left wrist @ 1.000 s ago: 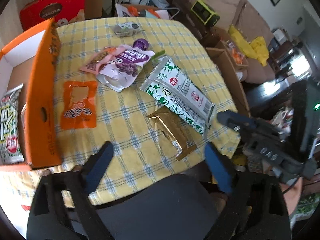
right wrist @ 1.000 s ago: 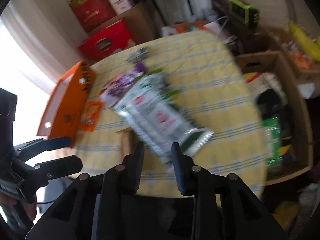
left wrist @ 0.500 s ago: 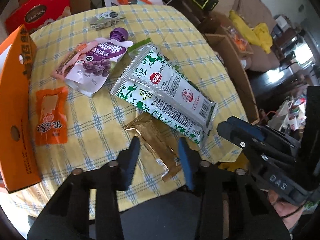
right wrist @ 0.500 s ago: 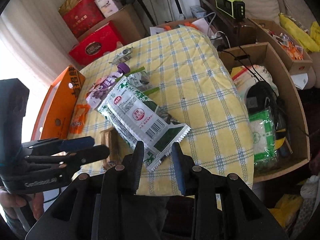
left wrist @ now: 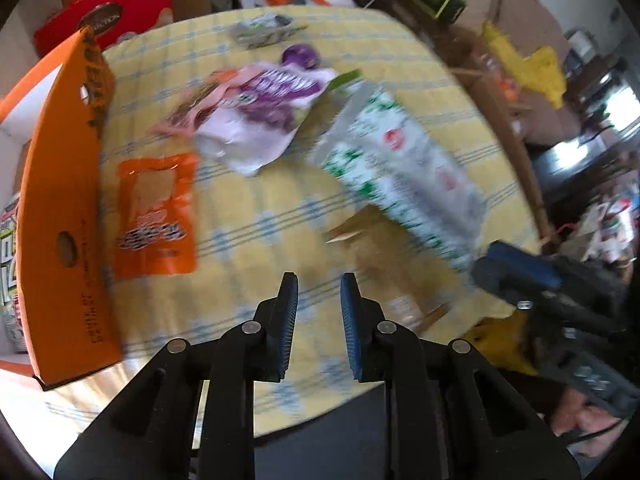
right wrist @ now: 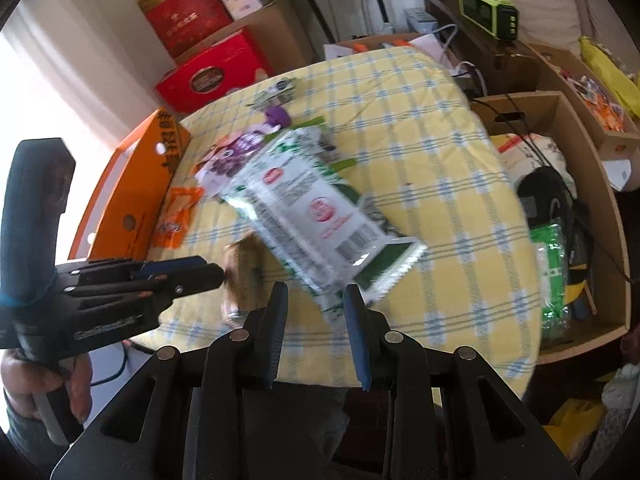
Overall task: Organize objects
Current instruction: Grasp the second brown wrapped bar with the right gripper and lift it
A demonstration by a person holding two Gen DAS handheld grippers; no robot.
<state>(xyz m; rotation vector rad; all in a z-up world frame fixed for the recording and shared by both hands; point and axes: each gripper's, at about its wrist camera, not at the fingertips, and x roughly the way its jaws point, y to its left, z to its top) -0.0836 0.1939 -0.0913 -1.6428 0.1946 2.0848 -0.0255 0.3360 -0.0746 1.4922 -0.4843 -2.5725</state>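
On the yellow checked tablecloth (left wrist: 248,208) lie a long green-and-white packet (left wrist: 400,172) (right wrist: 316,208), a gold wrapper (left wrist: 384,256) (right wrist: 244,264), a purple pouch (left wrist: 260,120) and an orange sachet (left wrist: 156,216). An orange box (left wrist: 64,200) stands open at the left edge. My left gripper (left wrist: 319,284) hangs over bare cloth just left of the gold wrapper, shut with nothing between its pads. My right gripper (right wrist: 316,294) hovers at the packet's near end, jaws a little apart. The packet's corner shows in the gap, but no pad presses on it.
A small grey packet (left wrist: 264,30) lies at the table's far side. Red boxes (right wrist: 212,76) stand behind the table. Open cardboard boxes (right wrist: 560,216) full of goods sit to its right. Another packet (left wrist: 8,248) lies inside the orange box.
My left jaws have gone from wide apart to shut, and that gripper has sunk toward the cloth. The right gripper has drawn closer to the green-and-white packet's near end.
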